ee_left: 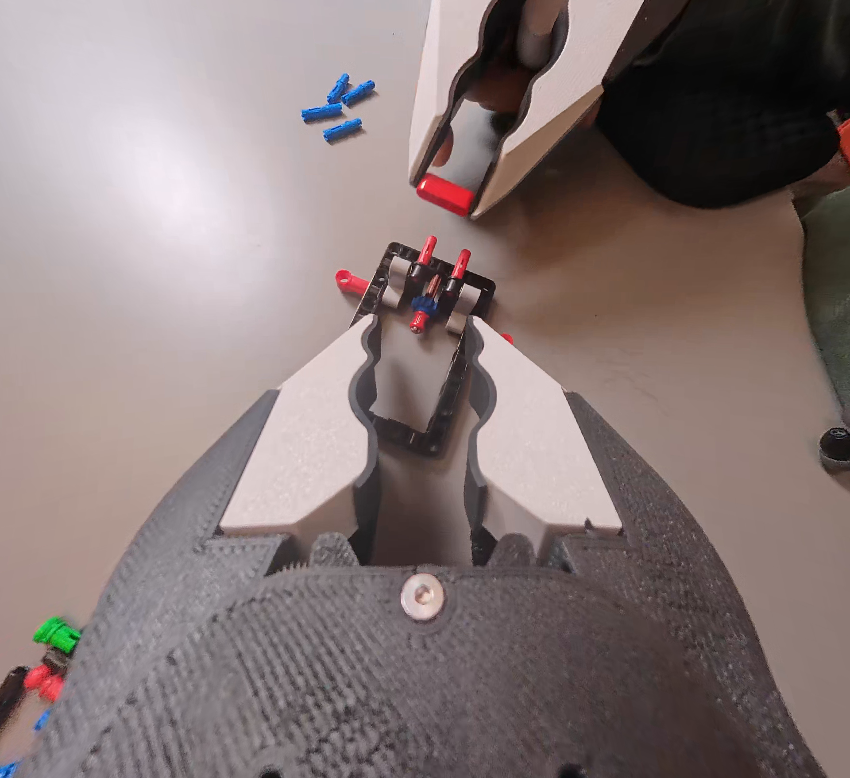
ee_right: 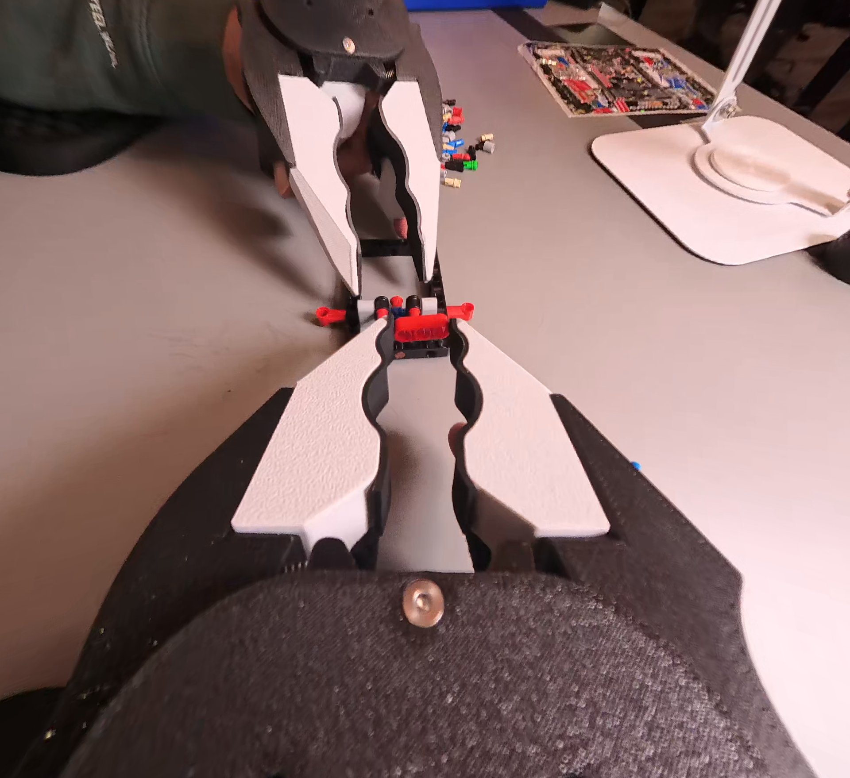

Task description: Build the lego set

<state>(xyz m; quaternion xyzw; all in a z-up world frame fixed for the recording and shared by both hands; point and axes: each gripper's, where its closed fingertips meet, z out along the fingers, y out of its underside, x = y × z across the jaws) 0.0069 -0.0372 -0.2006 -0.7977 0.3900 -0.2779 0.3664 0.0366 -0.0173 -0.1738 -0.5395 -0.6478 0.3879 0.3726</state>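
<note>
A black Lego frame (ee_left: 453, 388) lies on the grey table (ee_left: 161, 204). It carries two upright red pins (ee_left: 427, 250), a blue gear (ee_left: 419, 303) and grey pieces, and red axle ends (ee_left: 347, 278) stick out at its sides. My left gripper (ee_left: 422, 323) is shut on the frame's two long sides. It also shows in the right wrist view (ee_right: 391, 280). My right gripper (ee_right: 419, 326) is shut on a short red beam (ee_right: 421, 327). It holds the beam level just off the frame's pin end (ee_right: 418, 349). In the left wrist view the right gripper (ee_left: 446, 197) and the beam (ee_left: 445, 194) sit a small gap beyond the pins.
Several loose blue pins (ee_left: 340, 107) lie left of the right gripper. A pile of small mixed parts (ee_right: 460, 144) sits behind the left gripper. A printed sheet (ee_right: 616, 80) and a white lamp base (ee_right: 717, 186) stand at the right. A person's dark green sleeve (ee_right: 92, 29) rests at the left. Some 5 cm of space lies between my two pairs of fingers.
</note>
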